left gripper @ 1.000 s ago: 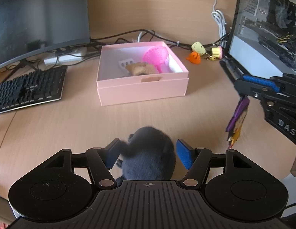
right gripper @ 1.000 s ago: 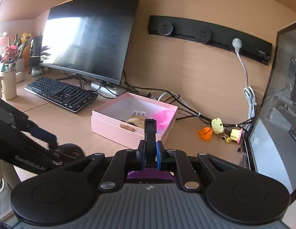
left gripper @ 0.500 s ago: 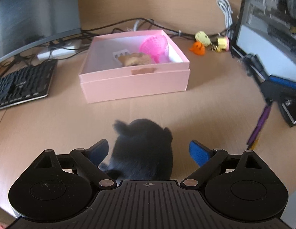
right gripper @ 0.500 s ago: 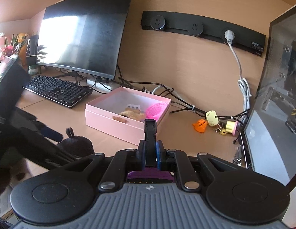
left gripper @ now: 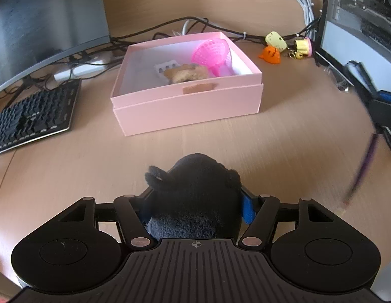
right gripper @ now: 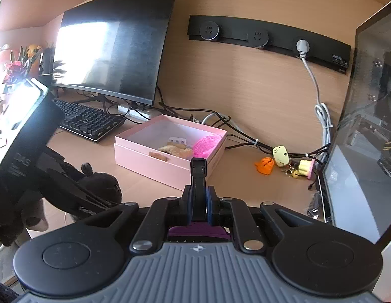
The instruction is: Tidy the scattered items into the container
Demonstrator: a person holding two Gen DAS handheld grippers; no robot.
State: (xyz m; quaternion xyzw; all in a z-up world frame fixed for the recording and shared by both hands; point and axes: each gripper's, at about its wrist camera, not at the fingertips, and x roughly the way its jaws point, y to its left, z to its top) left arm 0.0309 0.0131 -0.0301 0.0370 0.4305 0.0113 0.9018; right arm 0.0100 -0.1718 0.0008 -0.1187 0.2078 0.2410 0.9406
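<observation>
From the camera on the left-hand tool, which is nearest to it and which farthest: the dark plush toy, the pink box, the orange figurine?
1. Dark fuzzy plush toy: between the left gripper's closing fingers, at the bottom centre.
2. Pink cardboard box: mid-desk, straight ahead.
3. Small orange figurine: beyond the box's right corner, near the back wall.

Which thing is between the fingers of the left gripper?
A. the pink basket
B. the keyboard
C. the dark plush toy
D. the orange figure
C: in the left wrist view the dark plush toy sits between the closing fingers of the left gripper, while the pink basket lies in the pink box.
</observation>
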